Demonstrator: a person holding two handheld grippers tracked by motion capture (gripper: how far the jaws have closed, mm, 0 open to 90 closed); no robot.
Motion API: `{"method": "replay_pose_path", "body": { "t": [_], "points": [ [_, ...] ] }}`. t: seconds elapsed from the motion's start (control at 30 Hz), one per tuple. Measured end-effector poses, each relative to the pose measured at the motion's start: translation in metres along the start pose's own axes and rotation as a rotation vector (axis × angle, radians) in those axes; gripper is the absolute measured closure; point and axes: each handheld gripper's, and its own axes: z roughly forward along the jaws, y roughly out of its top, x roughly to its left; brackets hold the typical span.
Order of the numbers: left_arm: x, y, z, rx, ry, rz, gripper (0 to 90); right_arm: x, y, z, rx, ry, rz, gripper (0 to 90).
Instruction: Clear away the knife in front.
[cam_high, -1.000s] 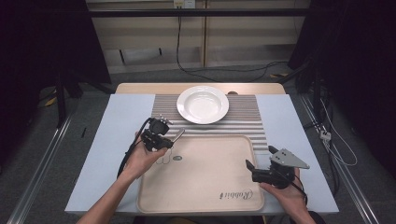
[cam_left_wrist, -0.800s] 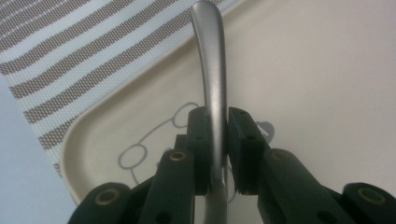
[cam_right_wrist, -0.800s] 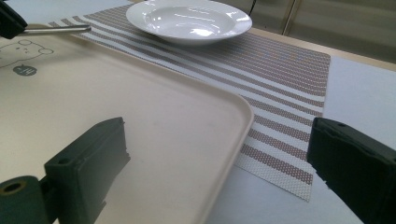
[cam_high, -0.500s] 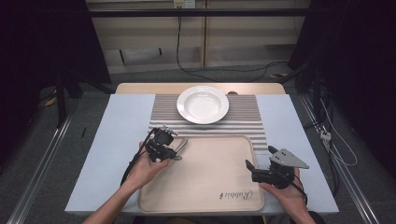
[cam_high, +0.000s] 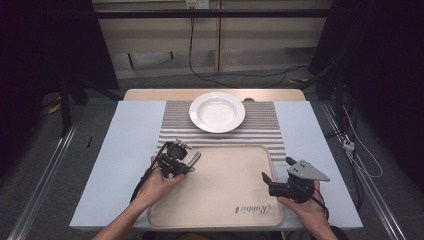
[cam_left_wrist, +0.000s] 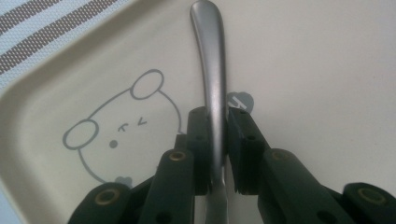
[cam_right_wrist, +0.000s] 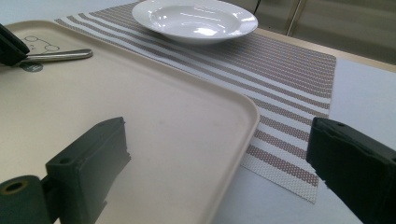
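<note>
A metal utensil (cam_left_wrist: 212, 84), clamped by its handle between the black jaws of the left gripper (cam_left_wrist: 216, 135), hangs low over the far left corner of the cream tray (cam_high: 220, 200), above the printed cartoon bear (cam_left_wrist: 121, 126). Its working end lies behind the jaws, so spoon or fork cannot be told. The grip sits well down the handle and leaves the rounded tip free, which suits laying the piece flat on the tray, judging by how low it is carried.

The right gripper (cam_high: 280, 176) rests over the tray's near right edge, jaws spread wide with nothing between them, apparently waiting or steadying that side.

Beyond the tray's far edge, a white soup plate (cam_high: 217, 111) stands on the striped placemat (cam_high: 260, 130), itself on the pale blue table cover (cam_high: 125, 145).

The left gripper view settles the clamp itself, pads pressed to either side of the steel. The high view gives the layout of tray, mat and plate. The right gripper view, looking low across the tray, catches the handle (cam_right_wrist: 58, 55) lying almost level and close to the surface; contact cannot be told.
</note>
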Motion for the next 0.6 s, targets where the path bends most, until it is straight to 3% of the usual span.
{"method": "replay_pose_path", "body": {
  "t": [0.4,0.6],
  "points": [
    [0.0036,-0.0018,0.0004,0.0,-0.016,-0.023,79.9,0.0005,-0.0001,-0.0005,0.0,0.001,-0.002,5.7],
    [0.0034,-0.0031,-0.0001,0.0,-0.022,-0.012,79.8,0.0008,-0.0002,-0.0003,0.0,0.002,-0.004,5.8]
  ]
}}
